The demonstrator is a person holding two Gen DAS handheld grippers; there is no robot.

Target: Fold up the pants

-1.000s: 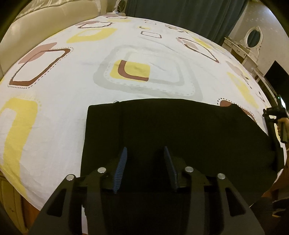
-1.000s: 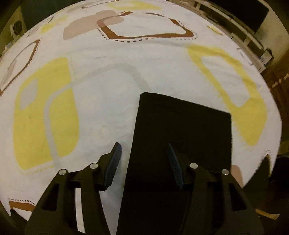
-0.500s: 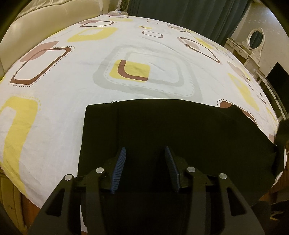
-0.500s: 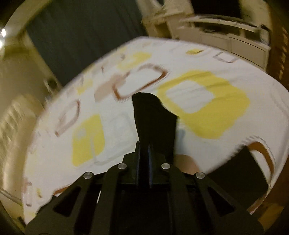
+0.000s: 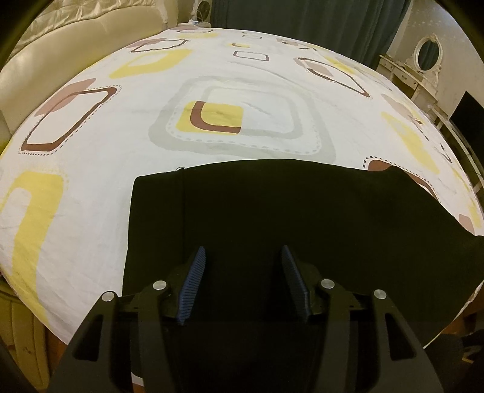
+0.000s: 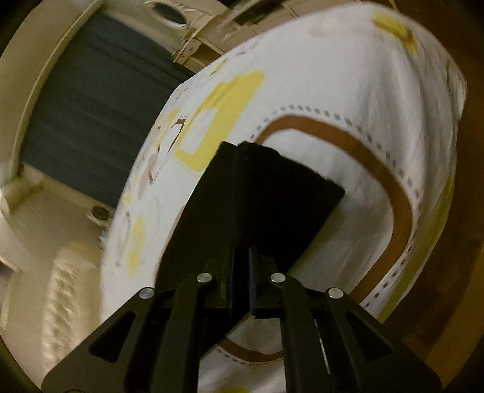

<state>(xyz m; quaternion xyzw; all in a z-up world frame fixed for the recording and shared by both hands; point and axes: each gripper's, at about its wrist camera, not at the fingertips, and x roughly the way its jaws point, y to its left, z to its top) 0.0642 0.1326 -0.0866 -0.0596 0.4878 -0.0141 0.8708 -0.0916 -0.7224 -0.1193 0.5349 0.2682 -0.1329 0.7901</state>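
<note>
One pair of black pants (image 5: 272, 217) on the bed, and that's the only garment out there. One patterned bedsheet (image 5: 90, 187) under it. Two grippers in play, the left gripper (image 5: 243, 281) and the right gripper (image 6: 242, 272). One oval mirror (image 5: 428, 50) at the back, one dark curtain (image 5: 302, 21).

pants (image 5: 272, 217) on bed sheet (image 5: 90, 187) | under and ahead of left gripper (image 5: 240, 278) | headboard (image 5: 60, 51) far left

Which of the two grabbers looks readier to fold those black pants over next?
Right. The right gripper is shut on the pants, lifting one end; the left gripper is open over the pants.
</note>
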